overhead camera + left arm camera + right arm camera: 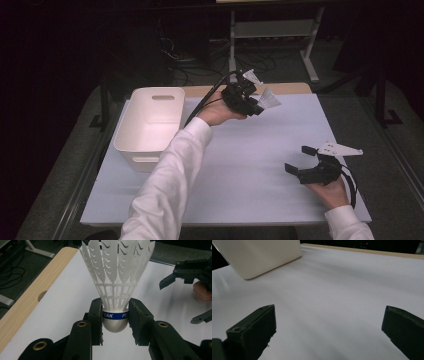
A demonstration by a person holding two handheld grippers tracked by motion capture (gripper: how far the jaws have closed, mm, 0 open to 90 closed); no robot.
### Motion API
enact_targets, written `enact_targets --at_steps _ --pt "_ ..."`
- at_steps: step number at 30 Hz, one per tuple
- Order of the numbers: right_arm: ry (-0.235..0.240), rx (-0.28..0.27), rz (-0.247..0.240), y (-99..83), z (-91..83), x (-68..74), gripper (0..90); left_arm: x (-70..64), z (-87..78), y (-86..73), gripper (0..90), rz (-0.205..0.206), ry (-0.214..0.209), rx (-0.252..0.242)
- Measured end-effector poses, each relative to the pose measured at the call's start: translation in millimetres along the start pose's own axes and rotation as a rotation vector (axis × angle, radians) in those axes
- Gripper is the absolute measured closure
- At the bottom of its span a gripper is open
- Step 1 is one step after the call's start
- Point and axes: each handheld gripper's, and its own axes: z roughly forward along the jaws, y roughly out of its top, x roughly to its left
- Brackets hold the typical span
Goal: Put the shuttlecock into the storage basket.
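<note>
Shuttlecock [115, 280] clamped at cork base between jaws of left gripper [252, 106], raised above far middle of white table [240, 175], skirt pointing away from hand. Blue band on cork sits just above jaw pads. White bin [150, 122] stands at table's left edge, near corner. Right gripper [296, 161] rests low near right front edge, jaws spread wide, nothing between. Broad bare surface lies between bin and right gripper.

1. White sheet [240, 165] covers most of tabletop; wood edge [285, 88] shows at far side.
2. Dark floor w/ tangled cables [185, 55] beyond table.
3. Pale metal frame w/ shelf [272, 30] stands far back, right of center.
4. Round hole [42, 295] in wood edge.
</note>
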Motion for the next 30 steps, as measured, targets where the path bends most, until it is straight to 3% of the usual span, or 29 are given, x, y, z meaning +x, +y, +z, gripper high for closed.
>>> enact_targets --at_steps 12,17,30 --pt "-0.001 0.005 -0.002 -0.1 0.2 0.2 0.0 1.1 -26.1 -3.3 64.9 -0.007 0.025 -0.017" --pt "-0.001 0.005 0.001 -0.1 0.1 0.4 0.0 3.3 -37.0 -4.4 65.0 0.015 0.044 -0.010" --pt "-0.003 0.006 0.002 -0.2 0.2 0.9 0.0 6.2 -65.9 -12.7 65.0 0.017 0.081 -0.005"
